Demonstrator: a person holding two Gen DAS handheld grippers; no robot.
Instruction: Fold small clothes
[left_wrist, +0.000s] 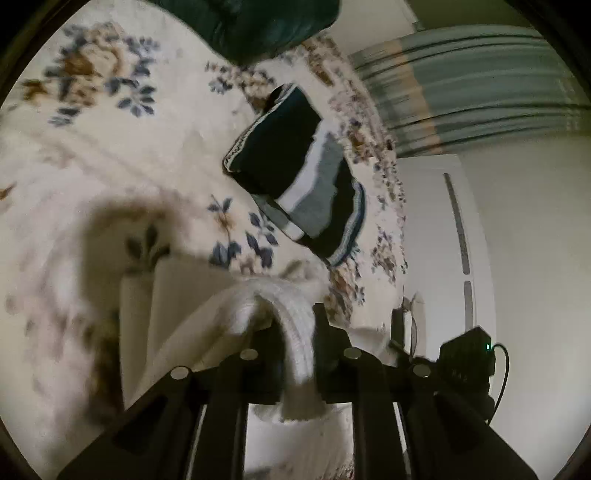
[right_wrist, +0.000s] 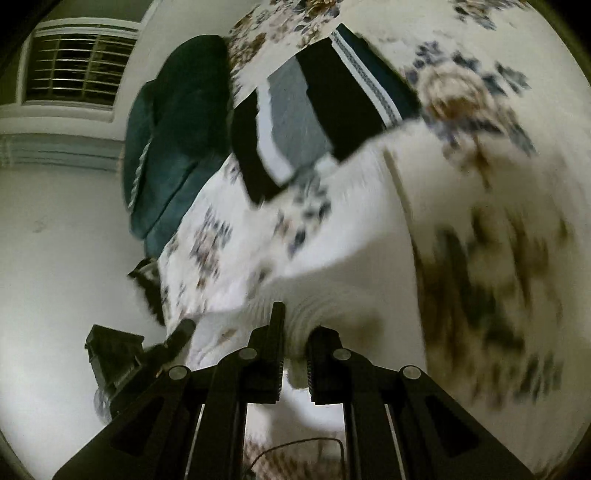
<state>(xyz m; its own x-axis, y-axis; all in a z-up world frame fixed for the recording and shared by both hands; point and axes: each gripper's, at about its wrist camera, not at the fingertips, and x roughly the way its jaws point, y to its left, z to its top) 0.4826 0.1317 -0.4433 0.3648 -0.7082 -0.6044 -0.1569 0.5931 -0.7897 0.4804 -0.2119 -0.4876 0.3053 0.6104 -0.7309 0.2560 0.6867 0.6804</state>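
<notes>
Gripping a white ribbed garment between narrowed fingers, the left gripper holds it lifted above the floral bedspread. Beside it, the right gripper pinches the same white cloth. Beyond the garment lies a folded dark striped pile, with a green pillow further off.

Both wrist views look closely down (tilted oppositely) at the floral bedspread, sharing the folded pile.
</notes>
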